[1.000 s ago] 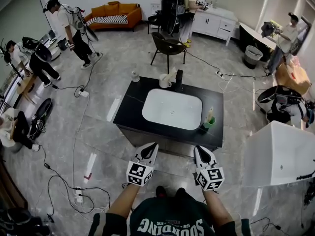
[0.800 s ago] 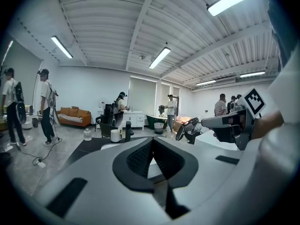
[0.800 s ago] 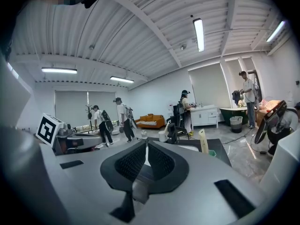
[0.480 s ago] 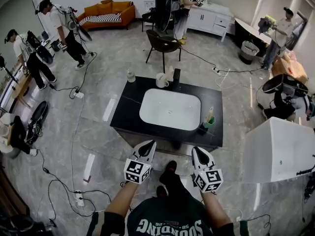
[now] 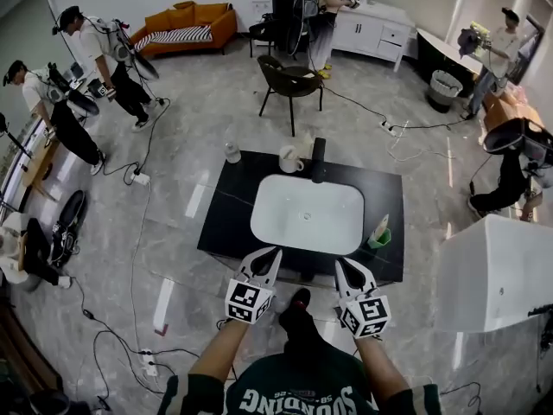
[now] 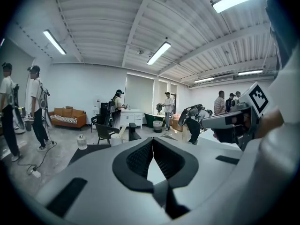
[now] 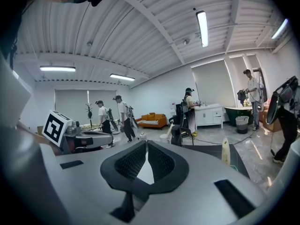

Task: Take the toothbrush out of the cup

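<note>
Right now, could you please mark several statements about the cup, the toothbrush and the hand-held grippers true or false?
1. The toothbrush stands in the cup. True.
2. The right hand-held gripper holds the toothbrush. False: it is shut, empty and well apart from the toothbrush.
3. The left hand-held gripper is shut and empty. True.
4. The cup stands left of the sink. False: it stands at the sink's right.

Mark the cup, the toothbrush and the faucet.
cup (image 5: 378,241), head view, on its green wall.
toothbrush (image 5: 382,225), head view, on the pale part sticking up out of the cup.
faucet (image 5: 318,158), head view, on its black upright body.
</note>
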A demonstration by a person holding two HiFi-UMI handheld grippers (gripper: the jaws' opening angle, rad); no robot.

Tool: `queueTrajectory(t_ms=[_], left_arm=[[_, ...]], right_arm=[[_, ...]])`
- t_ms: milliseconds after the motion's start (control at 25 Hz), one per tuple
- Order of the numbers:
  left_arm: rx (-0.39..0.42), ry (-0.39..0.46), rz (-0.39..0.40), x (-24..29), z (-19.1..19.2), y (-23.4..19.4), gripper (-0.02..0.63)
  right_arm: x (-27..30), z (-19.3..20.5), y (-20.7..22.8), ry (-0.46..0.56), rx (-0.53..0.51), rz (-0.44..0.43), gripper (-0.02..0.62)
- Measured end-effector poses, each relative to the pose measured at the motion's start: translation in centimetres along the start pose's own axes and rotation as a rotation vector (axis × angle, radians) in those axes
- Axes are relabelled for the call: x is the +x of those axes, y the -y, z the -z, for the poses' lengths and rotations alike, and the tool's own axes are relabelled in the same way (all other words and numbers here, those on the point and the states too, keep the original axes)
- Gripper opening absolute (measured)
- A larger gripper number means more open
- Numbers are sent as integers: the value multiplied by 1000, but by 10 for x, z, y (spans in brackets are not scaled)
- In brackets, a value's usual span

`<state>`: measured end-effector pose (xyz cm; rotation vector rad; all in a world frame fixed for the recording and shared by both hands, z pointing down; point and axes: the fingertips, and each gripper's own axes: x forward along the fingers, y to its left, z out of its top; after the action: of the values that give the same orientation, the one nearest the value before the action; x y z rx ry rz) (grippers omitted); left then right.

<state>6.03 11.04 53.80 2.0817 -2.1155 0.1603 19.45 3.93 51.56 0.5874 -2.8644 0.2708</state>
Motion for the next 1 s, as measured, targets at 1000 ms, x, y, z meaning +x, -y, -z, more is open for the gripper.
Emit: queueTrajectory(t_ms=[1000], left_arm=[[23,-75,58,177,-31,-146,80]], right_arm=[[209,-49,72,-46,54,-46,44]])
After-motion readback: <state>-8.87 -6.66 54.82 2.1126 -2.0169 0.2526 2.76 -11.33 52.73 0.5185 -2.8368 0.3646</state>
